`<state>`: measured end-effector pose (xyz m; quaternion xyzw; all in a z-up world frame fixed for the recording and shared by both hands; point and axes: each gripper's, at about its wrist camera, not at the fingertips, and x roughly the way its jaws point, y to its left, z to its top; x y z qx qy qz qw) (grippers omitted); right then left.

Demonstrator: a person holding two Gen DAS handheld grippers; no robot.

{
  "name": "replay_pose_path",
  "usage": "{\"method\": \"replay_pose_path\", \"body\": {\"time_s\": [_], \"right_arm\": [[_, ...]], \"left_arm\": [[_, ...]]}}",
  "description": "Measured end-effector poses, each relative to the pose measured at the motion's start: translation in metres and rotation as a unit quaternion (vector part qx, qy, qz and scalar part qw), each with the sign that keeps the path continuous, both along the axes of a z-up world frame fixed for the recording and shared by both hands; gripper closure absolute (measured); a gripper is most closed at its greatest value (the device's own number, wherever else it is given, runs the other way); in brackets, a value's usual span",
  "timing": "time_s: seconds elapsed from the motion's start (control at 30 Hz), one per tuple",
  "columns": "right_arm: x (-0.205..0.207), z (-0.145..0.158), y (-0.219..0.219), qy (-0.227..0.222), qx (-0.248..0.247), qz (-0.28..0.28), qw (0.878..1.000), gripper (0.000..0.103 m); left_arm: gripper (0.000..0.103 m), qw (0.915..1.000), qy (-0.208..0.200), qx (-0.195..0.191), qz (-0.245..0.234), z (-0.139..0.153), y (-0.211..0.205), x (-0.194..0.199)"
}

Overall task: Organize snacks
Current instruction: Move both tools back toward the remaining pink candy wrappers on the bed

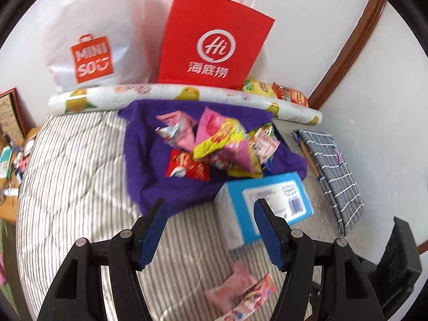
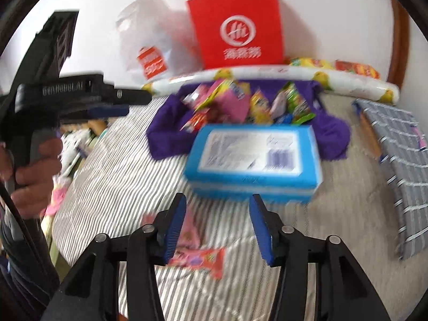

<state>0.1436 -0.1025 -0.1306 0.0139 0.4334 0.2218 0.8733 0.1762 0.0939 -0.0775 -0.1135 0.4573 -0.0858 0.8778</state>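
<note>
The snack pile (image 1: pixel 216 144) sits heaped on the purple cloth (image 1: pixel 149 171) at frame centre, with the blue box (image 1: pixel 267 203) just below and right of it and two loose pink packets (image 1: pixel 240 291) on the striped bedding (image 1: pixel 72 171) near the bottom edge. Your left gripper (image 1: pixel 211 227) and right gripper (image 2: pixel 216 227) both stand released, nothing between the pads. You appear to be between picks, so the next move likely calls for lowering one gripper over a loose packet and closing on its flat edge.
</note>
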Motion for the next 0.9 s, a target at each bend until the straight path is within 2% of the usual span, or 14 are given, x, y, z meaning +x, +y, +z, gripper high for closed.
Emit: {"method": "replay_pose_path", "body": {"time_s": [0.13,0.2,0.23,0.27,0.43,0.63,0.9], "right_arm": [[-0.018,-0.016,0.006,0.012,0.024,0.044,0.999,0.053],[-0.027,-0.020,0.007,0.008,0.029,0.058,0.998,0.050],[-0.031,-0.022,0.009,0.005,0.025,0.064,0.998,0.045],[-0.034,-0.025,0.010,0.003,0.018,0.066,0.998,0.041],[-0.046,-0.036,0.022,0.001,-0.024,0.086,0.996,0.038],[-0.066,-0.045,0.045,-0.037,-0.074,0.125,0.989,0.033],[-0.067,-0.059,0.073,-0.089,-0.170,0.145,0.971,0.034]], "left_arm": [[0.039,0.9999,0.004,-0.010,0.012,-0.010,0.011,-0.016],[0.039,0.9997,0.009,-0.016,0.018,-0.018,0.017,-0.022],[0.039,0.9996,0.010,-0.018,0.018,-0.019,0.019,-0.025],[0.039,0.9995,0.011,-0.020,0.020,-0.022,0.020,-0.027],[0.039,0.9993,0.015,-0.027,0.022,-0.029,0.024,-0.036],[0.039,0.9994,0.017,-0.022,0.020,-0.032,0.027,-0.041],[0.039,0.9991,0.023,-0.027,0.025,-0.037,0.031,-0.046]]}}
